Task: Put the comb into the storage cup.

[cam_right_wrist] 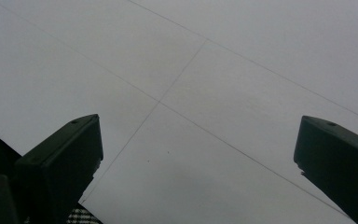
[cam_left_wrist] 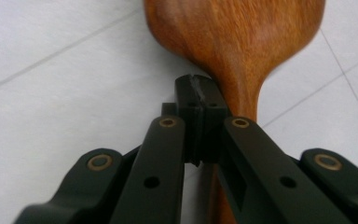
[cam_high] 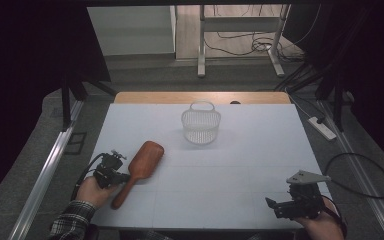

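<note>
Now the left gripper view catches the left gripper [cam_left_wrist: 200,95] with jaws pressed together, touching the neck of the wooden brush [cam_left_wrist: 235,42]; from above, the brush [cam_high: 139,170] lies just right of it, while the right gripper [cam_high: 290,205] gapes wide.

We see a wooden paddle brush [cam_high: 141,169] lying flat on the white table [cam_high: 240,155], near its left edge and toward the near-left corner. Its smooth, reddish-brown back faces up. The broad oval head points away from the near edge and slightly toward the table's middle, while the slim handle runs back toward the near-left corner. In the left gripper view the brush [cam_left_wrist: 233,42] narrows from the head into a rounded neck, its grain plainly visible.
</note>
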The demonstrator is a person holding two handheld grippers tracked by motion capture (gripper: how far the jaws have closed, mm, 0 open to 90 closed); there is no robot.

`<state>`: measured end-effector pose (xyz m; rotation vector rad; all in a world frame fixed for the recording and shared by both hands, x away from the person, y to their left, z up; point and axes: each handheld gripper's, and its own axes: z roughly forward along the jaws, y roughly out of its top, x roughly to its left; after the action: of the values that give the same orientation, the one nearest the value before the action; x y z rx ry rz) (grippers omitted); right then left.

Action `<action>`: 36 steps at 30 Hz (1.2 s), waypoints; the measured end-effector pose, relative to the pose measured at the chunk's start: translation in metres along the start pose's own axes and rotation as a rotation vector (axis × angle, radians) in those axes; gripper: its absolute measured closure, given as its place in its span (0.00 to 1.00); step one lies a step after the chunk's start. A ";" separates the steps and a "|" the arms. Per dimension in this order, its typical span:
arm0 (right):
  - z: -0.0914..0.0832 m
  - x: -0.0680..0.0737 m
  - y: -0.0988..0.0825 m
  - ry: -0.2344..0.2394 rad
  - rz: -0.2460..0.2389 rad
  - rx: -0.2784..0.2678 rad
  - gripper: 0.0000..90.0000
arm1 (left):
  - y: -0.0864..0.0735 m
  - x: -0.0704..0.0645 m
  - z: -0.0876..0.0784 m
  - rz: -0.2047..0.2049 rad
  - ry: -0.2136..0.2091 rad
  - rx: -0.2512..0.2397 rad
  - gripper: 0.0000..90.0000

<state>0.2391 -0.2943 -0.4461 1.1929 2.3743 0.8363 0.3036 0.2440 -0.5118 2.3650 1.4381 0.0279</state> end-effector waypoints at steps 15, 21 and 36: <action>0.000 0.001 0.000 -0.002 -0.005 0.001 0.02 | -0.007 -0.002 -0.019 -0.019 0.041 -0.075 0.99; 0.000 0.001 0.000 -0.002 -0.008 0.003 0.02 | -0.015 -0.004 -0.031 -0.027 0.060 -0.116 0.94; 0.001 0.001 0.001 -0.007 -0.007 0.007 0.02 | -0.041 -0.005 -0.047 -0.082 0.079 -0.156 0.78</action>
<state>0.2393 -0.2929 -0.4462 1.1871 2.3766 0.8215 0.2564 0.2703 -0.4801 2.1997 1.5099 0.2068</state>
